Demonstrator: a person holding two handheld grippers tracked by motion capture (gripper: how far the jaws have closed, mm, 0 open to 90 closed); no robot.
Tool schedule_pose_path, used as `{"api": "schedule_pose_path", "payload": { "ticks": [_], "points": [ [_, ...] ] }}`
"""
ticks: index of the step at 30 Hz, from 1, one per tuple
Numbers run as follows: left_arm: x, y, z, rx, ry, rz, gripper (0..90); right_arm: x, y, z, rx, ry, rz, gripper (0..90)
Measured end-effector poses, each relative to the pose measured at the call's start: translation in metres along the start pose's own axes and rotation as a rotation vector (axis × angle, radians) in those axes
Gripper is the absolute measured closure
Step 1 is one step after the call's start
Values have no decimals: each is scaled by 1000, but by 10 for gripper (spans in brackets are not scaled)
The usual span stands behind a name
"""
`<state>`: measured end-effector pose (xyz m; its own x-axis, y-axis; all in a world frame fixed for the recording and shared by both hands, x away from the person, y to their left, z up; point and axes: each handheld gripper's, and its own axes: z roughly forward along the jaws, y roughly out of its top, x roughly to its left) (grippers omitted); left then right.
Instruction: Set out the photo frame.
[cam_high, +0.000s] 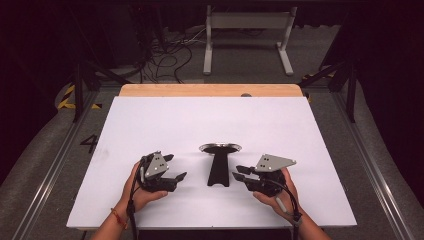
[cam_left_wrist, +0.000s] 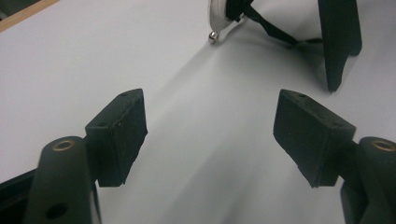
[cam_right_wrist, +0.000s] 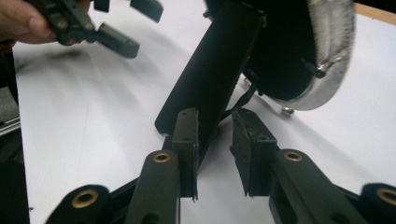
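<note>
A round silver-rimmed dish (cam_high: 220, 148) with a black inside and a flat, flaring black handle (cam_high: 218, 172) lies at the middle of the white table (cam_high: 150, 120). My right gripper (cam_high: 238, 173) is just right of the handle's wide end. In the right gripper view its jaws (cam_right_wrist: 214, 126) stand narrowly apart; one pad (cam_right_wrist: 187, 140) overlaps the edge of the handle (cam_right_wrist: 210, 74), and table shows in the gap. The dish (cam_right_wrist: 322, 56) looms above. My left gripper (cam_high: 175, 166) is left of the handle, and in its own view it (cam_left_wrist: 210, 135) is open wide and empty.
A wooden strip (cam_high: 210, 90) runs along the table's far edge. Beyond it on the floor stand a white metal frame (cam_high: 247, 40) and loose cables (cam_high: 165, 55). Black frame legs (cam_high: 79, 95) flank the table.
</note>
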<state>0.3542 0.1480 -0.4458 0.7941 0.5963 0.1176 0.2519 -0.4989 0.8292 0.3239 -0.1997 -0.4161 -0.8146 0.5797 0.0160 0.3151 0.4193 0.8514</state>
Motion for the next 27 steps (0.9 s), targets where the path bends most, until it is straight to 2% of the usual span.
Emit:
{"api": "schedule_pose_path", "payload": {
  "ticks": [7, 9, 11, 14, 17, 19, 20, 22, 24, 26, 27],
  "points": [
    [1, 8, 9, -3, -6, 11, 354, 7, 1, 6, -6, 14, -24, 830],
    [0, 12, 10, -4, -7, 25, 381, 10, 0, 9, -1, 22, -35, 859],
    [1, 17, 11, -16, 4, 21, 370, 13, -1, 11, 9, 30, -46, 870],
    [3, 26, 15, -24, 0, 20, 346, 18, -1, 13, 6, 30, -48, 883],
    [4, 42, 21, -47, -7, 34, 348, 28, 1, 20, -4, 8, -64, 892],
    [4, 47, 24, -52, -9, 34, 354, 30, 1, 21, -7, 5, -66, 891],
    [5, 50, 29, -51, -3, 44, 354, 33, 3, 24, -7, 5, -72, 892],
    [8, 56, 45, -37, -18, 26, 335, 43, 8, 35, 3, 8, -88, 885],
    [9, 55, 50, -32, -13, 29, 326, 47, 9, 41, 13, 24, -98, 883],
    [11, 52, 60, -23, -47, 2, 327, 54, 11, 51, 30, 21, -118, 886],
    [12, 51, 64, -19, -43, 3, 329, 56, 12, 56, 36, 22, -124, 886]
  ]
}}
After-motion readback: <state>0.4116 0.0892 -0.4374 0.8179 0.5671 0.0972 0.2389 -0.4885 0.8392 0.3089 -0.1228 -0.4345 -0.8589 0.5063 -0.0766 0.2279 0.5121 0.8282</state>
